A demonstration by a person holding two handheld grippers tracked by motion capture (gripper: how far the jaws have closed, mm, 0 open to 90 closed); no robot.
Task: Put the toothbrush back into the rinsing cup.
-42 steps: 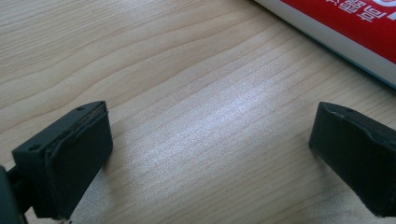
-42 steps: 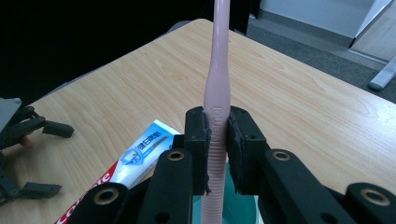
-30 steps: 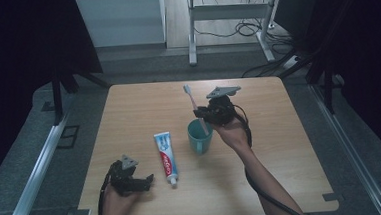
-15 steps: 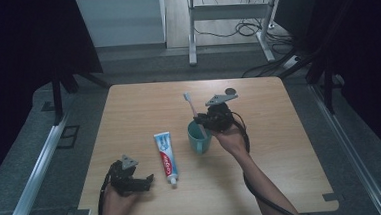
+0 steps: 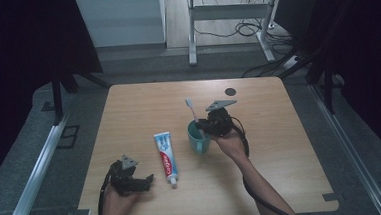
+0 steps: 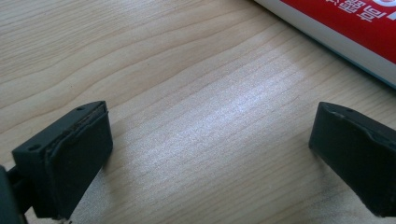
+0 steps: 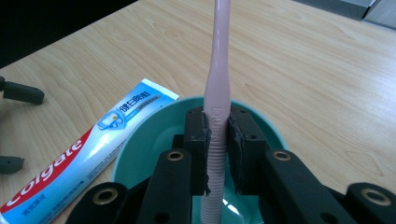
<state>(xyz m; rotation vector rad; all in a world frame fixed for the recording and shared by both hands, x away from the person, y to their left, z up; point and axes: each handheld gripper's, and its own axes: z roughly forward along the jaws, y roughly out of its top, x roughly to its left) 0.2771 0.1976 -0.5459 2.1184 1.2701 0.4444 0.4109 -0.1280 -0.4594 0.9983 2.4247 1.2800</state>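
High view, landmark: the teal cup (image 5: 199, 137) stands near the middle of the wooden table (image 5: 281, 147); every place below is told from it.
Left gripper: the left gripper (image 5: 142, 183) rests on the table well to the left of the cup and nearer the person, held in the person's left hand (image 5: 115, 202).
Toothpaste tube: a red, white and blue toothpaste tube (image 5: 165, 152) lies flat just left of the cup, between the cup and the left gripper, its cap end toward the person.
Toothpaste tube, left gripper view: the tube (image 6: 345, 28) crosses the upper right corner, apart from both jaws.
Toothpaste tube, right gripper view: the tube (image 7: 79, 154) lies left of the cup (image 7: 140, 140).
Toothpaste tube, way to the cup: it stands apart from the cup's mouth.
Toothpaste tube, touch: whether it touches the cup's wall I cannot tell.
Toothbrush: a pink toothbrush (image 5: 192, 111) stands tilted over the cup, brush head up and away from the person; its handle (image 7: 217, 112) reaches down into the cup.
Right gripper: the right gripper (image 5: 209, 128) sits over the cup's right rim, held by the person's right hand (image 5: 231, 144).
Dark disc: a small dark round mark (image 5: 230, 91) lies beyond the cup to the right, near the far edge.
Surface: pale wood grain, bare between the left jaws.
Room: grey floor, dark curtains at both sides, a desk frame and cables beyond the table.
Left jaws: spread wide, nothing between them but table.
Right jaws: pinching the toothbrush handle, pads pressed on both its sides, inside the cup's mouth.
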